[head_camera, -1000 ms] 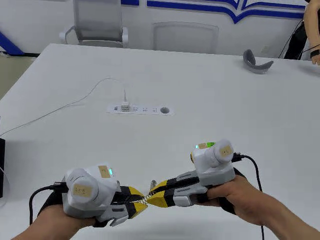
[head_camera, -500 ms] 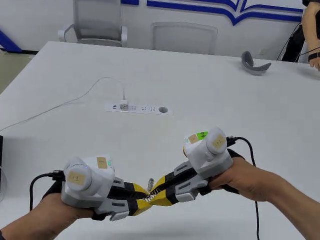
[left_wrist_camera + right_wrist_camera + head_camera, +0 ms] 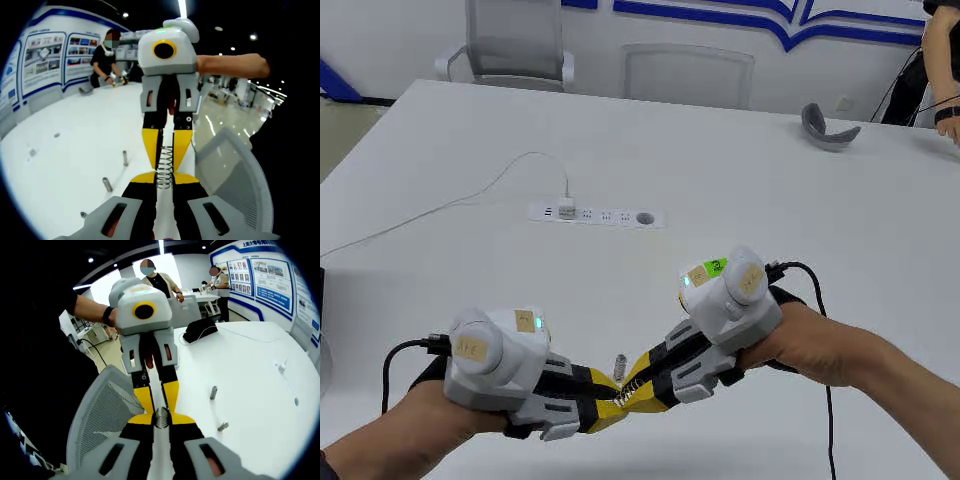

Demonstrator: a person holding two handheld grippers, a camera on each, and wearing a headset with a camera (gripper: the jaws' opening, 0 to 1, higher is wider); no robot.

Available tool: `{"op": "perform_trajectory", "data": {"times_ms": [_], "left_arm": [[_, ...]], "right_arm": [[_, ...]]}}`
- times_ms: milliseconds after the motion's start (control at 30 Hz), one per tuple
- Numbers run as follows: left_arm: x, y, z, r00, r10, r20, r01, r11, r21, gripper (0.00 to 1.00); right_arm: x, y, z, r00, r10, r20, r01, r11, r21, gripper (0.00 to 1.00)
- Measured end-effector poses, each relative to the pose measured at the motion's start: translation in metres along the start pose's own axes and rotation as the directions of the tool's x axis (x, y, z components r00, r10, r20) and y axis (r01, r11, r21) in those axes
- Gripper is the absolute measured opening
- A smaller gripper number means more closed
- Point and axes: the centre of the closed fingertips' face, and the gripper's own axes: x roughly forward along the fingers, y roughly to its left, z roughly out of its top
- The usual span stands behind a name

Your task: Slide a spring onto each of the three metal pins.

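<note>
Silver and tightly coiled, a small spring (image 3: 165,167) lies lengthwise between two pairs of yellow-tipped tongs that meet tip to tip, low over a white table (image 3: 750,190). The left tongs (image 3: 165,179) are clenched on the end of the spring nearest them. The right tongs (image 3: 161,420) are clenched on the opposite end (in the right gripper view that end faces the camera as a little ring between the tips). Whether a pin runs inside the coil cannot be told.

Each pair of tongs is gripped in one of the person's hands, and black cables trail back from both.

In the left gripper view, two short metal pins stand on the table to the left of the joined tips. These are a nearer pin (image 3: 107,184) and a farther pin (image 3: 125,158), a little apart from each other. In the right gripper view one pin looks ribbed, like a coil.

Well beyond the tongs, a white power strip (image 3: 596,214) lies flat on the table, with a thin white cable (image 3: 470,205) curving away from it towards the left tongs' side. Farther still, on the right tongs' side, sits a grey curved object (image 3: 828,125). Grey chairs (image 3: 515,45) stand at the far edge of the table.
</note>
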Motion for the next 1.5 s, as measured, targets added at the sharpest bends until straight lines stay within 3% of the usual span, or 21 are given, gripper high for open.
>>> {"op": "perform_trajectory", "data": {"times_ms": [300,867,1200,1500], "left_arm": [[0.0,0.004,-0.005,0.9996,0.029,-0.005,-0.029,1.0,-0.012,0.15],[-0.01,0.021,-0.035,0.9891,0.143,-0.035,-0.146,0.986,-0.086,0.32],[-0.021,0.038,-0.054,0.9703,0.234,-0.062,-0.24,0.961,-0.135,0.43],[-0.035,0.057,-0.078,0.94,0.325,-0.105,-0.339,0.921,-0.191,0.56]], "right_arm": [[-0.006,-0.005,-0.011,0.9994,-0.035,0.0,0.035,0.999,0.029,0.12],[-0.029,-0.024,-0.055,0.9893,-0.137,-0.051,0.143,0.981,0.13,0.12],[-0.038,-0.035,-0.081,0.9774,-0.178,-0.113,0.196,0.967,0.164,0.12],[-0.043,-0.044,-0.094,0.9684,-0.202,-0.147,0.227,0.956,0.185,0.12]]}}
